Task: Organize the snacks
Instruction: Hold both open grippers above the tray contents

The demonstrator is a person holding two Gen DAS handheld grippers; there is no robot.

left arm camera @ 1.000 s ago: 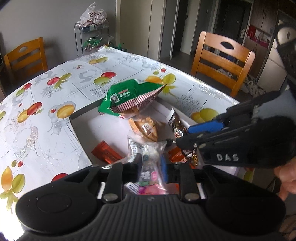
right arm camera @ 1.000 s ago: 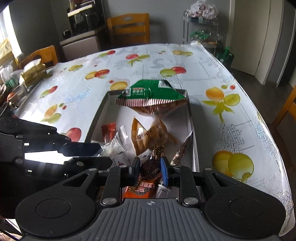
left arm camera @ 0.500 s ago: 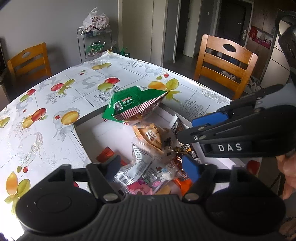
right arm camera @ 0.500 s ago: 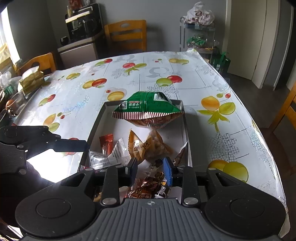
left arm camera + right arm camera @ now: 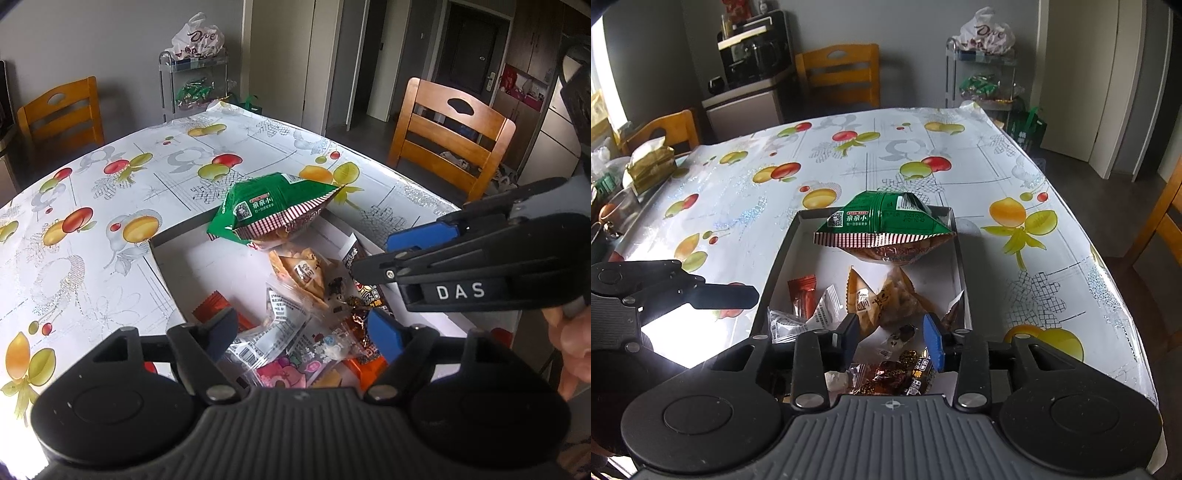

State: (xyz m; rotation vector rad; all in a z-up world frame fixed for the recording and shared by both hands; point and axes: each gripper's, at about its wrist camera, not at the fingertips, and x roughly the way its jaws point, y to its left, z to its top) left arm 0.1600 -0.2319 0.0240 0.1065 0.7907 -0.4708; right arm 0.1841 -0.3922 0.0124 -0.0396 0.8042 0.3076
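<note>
The left claw [image 5: 303, 334] is being held wide and empty over the near end of the tray [image 5: 162, 251], the clear packets [image 5: 280, 332] lying loose beneath. The right claw [image 5: 892, 334] is being opened, nothing pinched, above the brown candies [image 5: 890, 376]. Farther off, the green bag [image 5: 882, 221] is being propped against the tray's far wall on the desk [image 5: 849, 155], likely to keep snacks gathered.

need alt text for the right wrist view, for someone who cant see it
The right gripper, jaws opening and gripping nothing, hangs over small wrapped snacks at the near end of a shallow tray on a fruit-print tablecloth. A green snack bag lies at the tray's far end, and the left gripper reaches in from the left.
</note>
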